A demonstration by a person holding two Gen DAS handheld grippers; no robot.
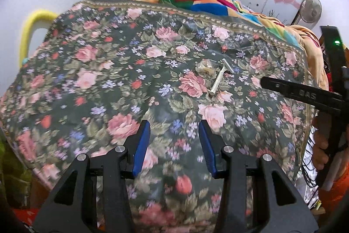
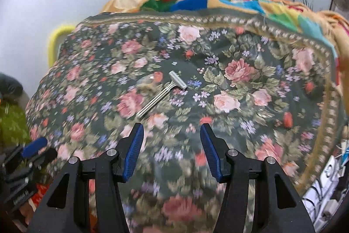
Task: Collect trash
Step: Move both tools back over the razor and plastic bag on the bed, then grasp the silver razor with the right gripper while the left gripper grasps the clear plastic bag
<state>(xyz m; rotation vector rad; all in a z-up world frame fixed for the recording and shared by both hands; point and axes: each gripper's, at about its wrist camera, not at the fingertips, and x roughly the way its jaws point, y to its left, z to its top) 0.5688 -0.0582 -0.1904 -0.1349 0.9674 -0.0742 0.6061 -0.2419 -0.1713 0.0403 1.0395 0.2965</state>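
Both tools angled down, jaws apart, razor ahead, possibly wrapper

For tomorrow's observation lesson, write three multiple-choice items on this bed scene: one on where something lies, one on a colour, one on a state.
1. Where does the silver razor lie?
A. On the floral bedspread
B. On the floor
C. Between a gripper's fingers

2. What colour are the pads on the gripper fingers?
A. Red
B. Blue
C. White

3. How does the right gripper stand?
A. Shut on the razor
B. Shut on a wrapper
C. Open, holding nothing

Answers:
1 A, the razor rests on the flowered cloth beside a crumpled clear wrapper.
2 B, both fingers carry blue pads.
3 C, only bedspread shows between the fingers.
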